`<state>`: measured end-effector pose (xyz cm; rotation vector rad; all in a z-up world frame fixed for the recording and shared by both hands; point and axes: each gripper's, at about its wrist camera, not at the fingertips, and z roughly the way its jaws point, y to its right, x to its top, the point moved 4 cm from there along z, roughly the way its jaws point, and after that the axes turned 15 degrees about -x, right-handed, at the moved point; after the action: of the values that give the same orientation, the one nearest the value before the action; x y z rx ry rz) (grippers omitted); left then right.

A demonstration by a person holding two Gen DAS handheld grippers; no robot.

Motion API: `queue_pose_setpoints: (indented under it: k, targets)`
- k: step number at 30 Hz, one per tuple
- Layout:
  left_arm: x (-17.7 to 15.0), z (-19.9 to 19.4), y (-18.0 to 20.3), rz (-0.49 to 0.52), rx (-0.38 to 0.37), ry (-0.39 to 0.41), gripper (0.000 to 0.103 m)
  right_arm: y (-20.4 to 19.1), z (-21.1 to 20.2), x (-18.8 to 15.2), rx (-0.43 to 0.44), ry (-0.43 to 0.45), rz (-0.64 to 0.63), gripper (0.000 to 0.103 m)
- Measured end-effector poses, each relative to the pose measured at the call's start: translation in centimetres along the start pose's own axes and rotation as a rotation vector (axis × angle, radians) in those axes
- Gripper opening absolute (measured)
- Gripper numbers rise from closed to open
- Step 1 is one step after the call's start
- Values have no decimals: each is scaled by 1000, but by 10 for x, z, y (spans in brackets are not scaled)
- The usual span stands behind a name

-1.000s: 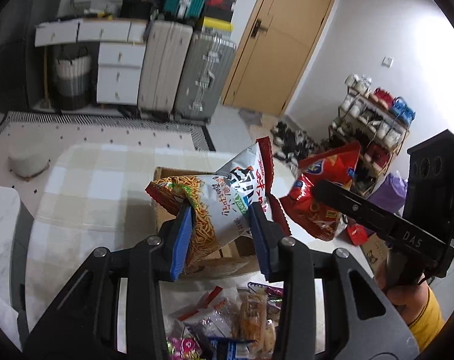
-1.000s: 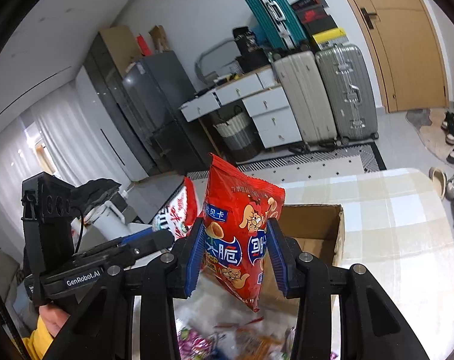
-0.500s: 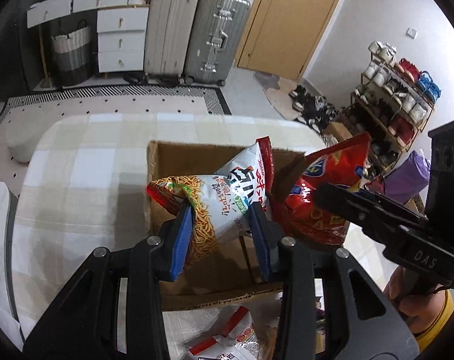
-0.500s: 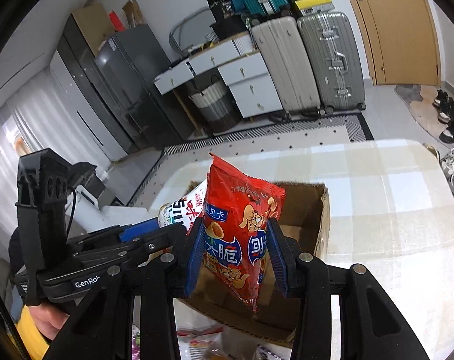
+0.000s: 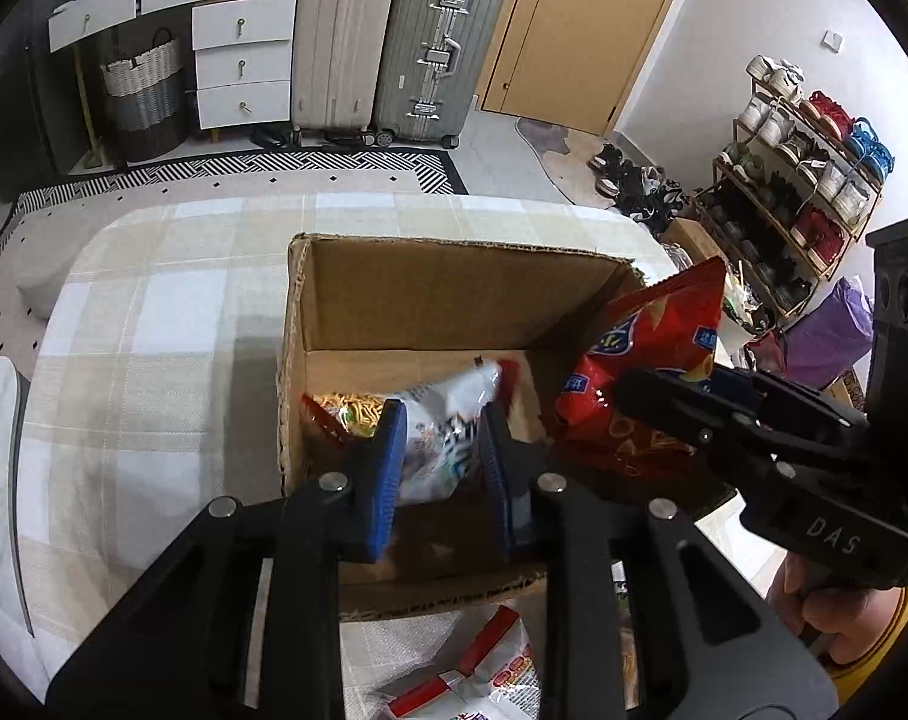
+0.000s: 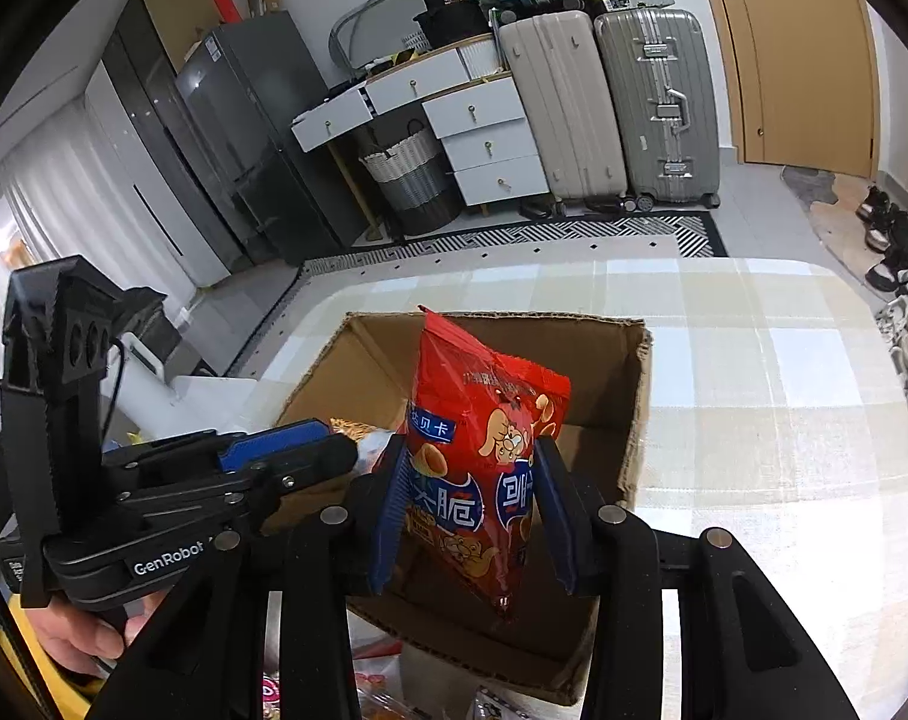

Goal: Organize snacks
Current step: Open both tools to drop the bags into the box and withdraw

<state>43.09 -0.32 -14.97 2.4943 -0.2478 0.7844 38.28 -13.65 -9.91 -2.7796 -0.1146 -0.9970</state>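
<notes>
An open cardboard box (image 5: 454, 294) (image 6: 628, 432) stands on the checked tablecloth. My left gripper (image 5: 438, 426) is open inside the box; the white noodle snack bag (image 5: 447, 414) lies blurred on the box floor between and past its fingers. My right gripper (image 6: 469, 468) is shut on a red chip bag (image 6: 484, 444) and holds it upright over the right half of the box. The red bag also shows in the left wrist view (image 5: 646, 348), with the right gripper (image 5: 694, 402) around it.
Loose snack packets (image 5: 484, 672) lie on the table in front of the box. Suitcases (image 5: 387, 42), white drawers (image 5: 237, 66) and a shoe rack (image 5: 808, 180) stand on the floor beyond the table. A white object (image 6: 189, 396) sits left of the box.
Both grippers moved forward and down over the box. My left gripper opened and the noodle bag dropped into the box. My right gripper keeps its hold on the red bag.
</notes>
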Motion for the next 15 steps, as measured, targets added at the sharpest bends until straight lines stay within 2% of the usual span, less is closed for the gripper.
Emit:
queue_pose_setpoints:
  k: [2,5,8,13,15]
  targets:
    - [-1,-1,-1,1,2,0,23,-1,-2,-1,-13,4,-10,42]
    - [-8,-16,1,10,9,22,23,-4,-6,-1,-54,18,-39,50]
    - [-11,-29,4,5,10,34,27,-5,-12,4,-75,47,-52,51]
    - [-16,-58,14,4,17,81,56,-10,-39,4,-39,92,-44,51]
    - [-19,-78,23,14,21,120,62,-10,-52,4,-35,114,-41,51]
